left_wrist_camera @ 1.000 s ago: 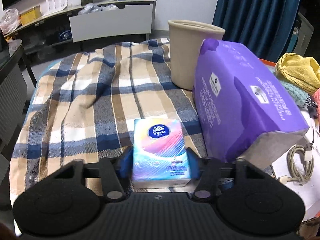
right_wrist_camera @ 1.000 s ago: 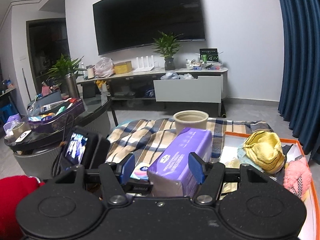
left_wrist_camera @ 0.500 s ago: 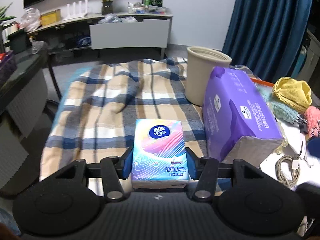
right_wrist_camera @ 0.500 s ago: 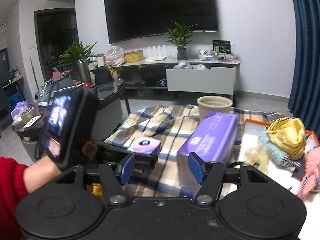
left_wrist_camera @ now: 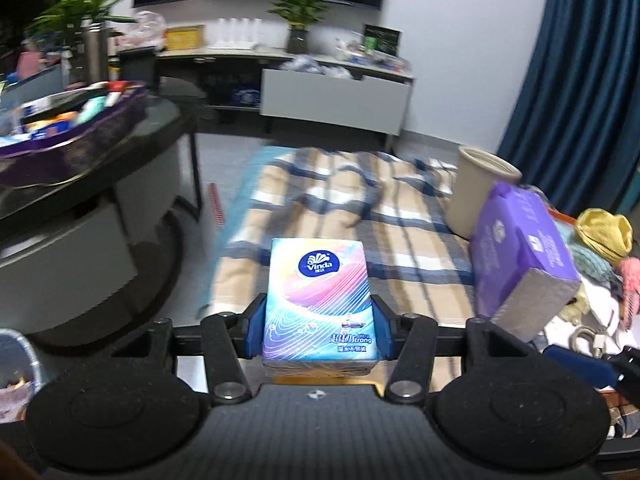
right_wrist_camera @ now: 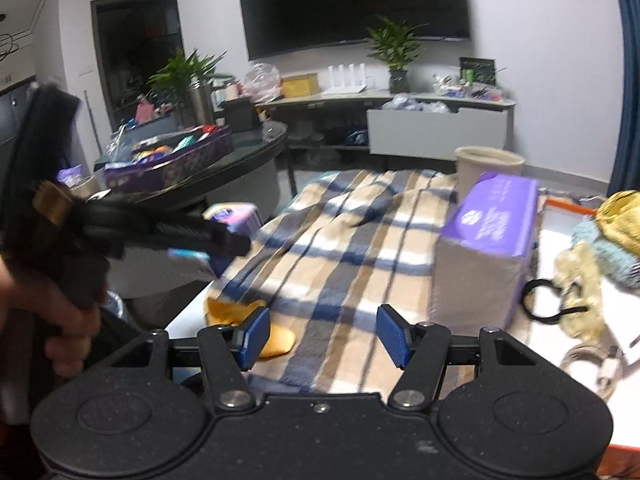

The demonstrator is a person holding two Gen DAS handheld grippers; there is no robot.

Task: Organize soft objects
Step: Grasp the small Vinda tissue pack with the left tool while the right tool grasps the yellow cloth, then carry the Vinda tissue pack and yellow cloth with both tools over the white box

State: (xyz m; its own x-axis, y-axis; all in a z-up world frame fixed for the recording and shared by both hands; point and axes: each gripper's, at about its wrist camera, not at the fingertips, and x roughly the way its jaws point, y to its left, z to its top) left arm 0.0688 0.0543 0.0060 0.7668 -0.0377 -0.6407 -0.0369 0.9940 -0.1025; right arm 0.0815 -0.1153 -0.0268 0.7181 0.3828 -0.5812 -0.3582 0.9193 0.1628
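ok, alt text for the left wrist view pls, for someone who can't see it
The left gripper clamps a colourful Vinda tissue pack between its blue pads, held above a plaid blanket. To the right stand a beige cup and a large purple tissue package, with a living room blurred behind.

purple tissue pack (left_wrist_camera: 520, 256), plaid blanket (left_wrist_camera: 340, 216)

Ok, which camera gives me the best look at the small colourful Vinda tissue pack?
The left wrist view: the small colourful Vinda tissue pack sits sharp and centred, clamped in the left gripper. The right wrist view shows only a blurred end of it, mostly hidden behind that gripper's body.
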